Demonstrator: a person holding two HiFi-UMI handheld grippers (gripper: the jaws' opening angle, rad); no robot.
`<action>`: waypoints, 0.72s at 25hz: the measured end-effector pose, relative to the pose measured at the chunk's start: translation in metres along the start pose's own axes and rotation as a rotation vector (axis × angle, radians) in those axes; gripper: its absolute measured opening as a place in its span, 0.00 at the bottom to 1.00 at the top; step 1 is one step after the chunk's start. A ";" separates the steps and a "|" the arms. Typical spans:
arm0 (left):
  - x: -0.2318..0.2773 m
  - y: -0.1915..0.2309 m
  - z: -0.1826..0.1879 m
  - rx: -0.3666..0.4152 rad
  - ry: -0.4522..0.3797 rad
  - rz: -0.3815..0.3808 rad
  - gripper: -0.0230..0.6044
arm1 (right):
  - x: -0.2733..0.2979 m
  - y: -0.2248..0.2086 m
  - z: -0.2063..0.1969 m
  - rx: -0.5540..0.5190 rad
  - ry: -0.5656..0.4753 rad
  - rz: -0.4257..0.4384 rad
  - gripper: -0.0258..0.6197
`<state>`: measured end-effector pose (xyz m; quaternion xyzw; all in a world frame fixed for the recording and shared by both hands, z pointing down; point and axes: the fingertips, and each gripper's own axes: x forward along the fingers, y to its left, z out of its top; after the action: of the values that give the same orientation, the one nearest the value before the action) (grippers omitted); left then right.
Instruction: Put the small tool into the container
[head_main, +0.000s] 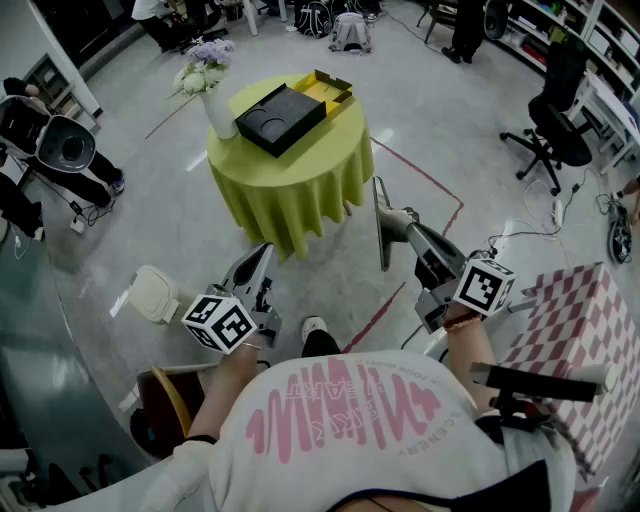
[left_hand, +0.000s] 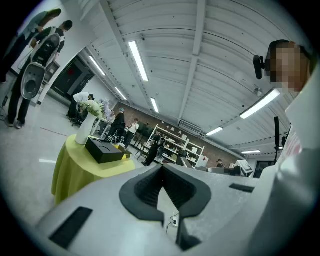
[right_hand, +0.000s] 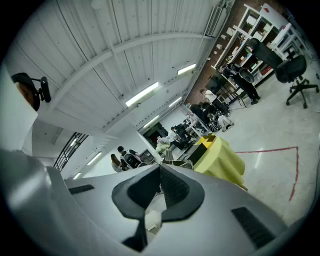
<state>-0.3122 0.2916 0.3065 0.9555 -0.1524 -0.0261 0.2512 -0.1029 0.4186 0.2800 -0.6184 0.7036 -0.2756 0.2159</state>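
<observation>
A round table (head_main: 300, 185) with a yellow-green cloth stands a step or two ahead of me. On it lies a black box-like container (head_main: 280, 117) beside an open yellow box (head_main: 328, 90) and a white vase of flowers (head_main: 213, 95). I cannot make out the small tool. My left gripper (head_main: 261, 254) is held low, short of the table, with its jaws shut and nothing between them (left_hand: 161, 168). My right gripper (head_main: 381, 205) points toward the table's right side, also shut and empty (right_hand: 160, 168). The left gripper view shows the black container (left_hand: 104, 150) on the table.
Red tape lines (head_main: 425, 175) mark the floor right of the table. A black office chair (head_main: 555, 110) stands at the far right, and a checkered-cloth surface (head_main: 580, 320) at my right. A white object (head_main: 155, 293) lies on the floor at left. People stand at the room's edges.
</observation>
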 end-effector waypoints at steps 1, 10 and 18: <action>0.000 -0.001 0.000 0.001 -0.001 0.001 0.05 | -0.001 -0.001 -0.001 0.001 0.004 -0.010 0.06; 0.013 -0.006 -0.002 0.023 0.017 -0.002 0.05 | -0.003 -0.009 -0.005 -0.003 0.014 -0.034 0.06; 0.061 0.029 0.014 -0.025 0.030 0.017 0.05 | 0.039 -0.032 0.010 -0.015 0.040 -0.077 0.06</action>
<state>-0.2639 0.2421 0.3103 0.9512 -0.1564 -0.0115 0.2658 -0.0781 0.3764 0.2952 -0.6410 0.6854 -0.2908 0.1865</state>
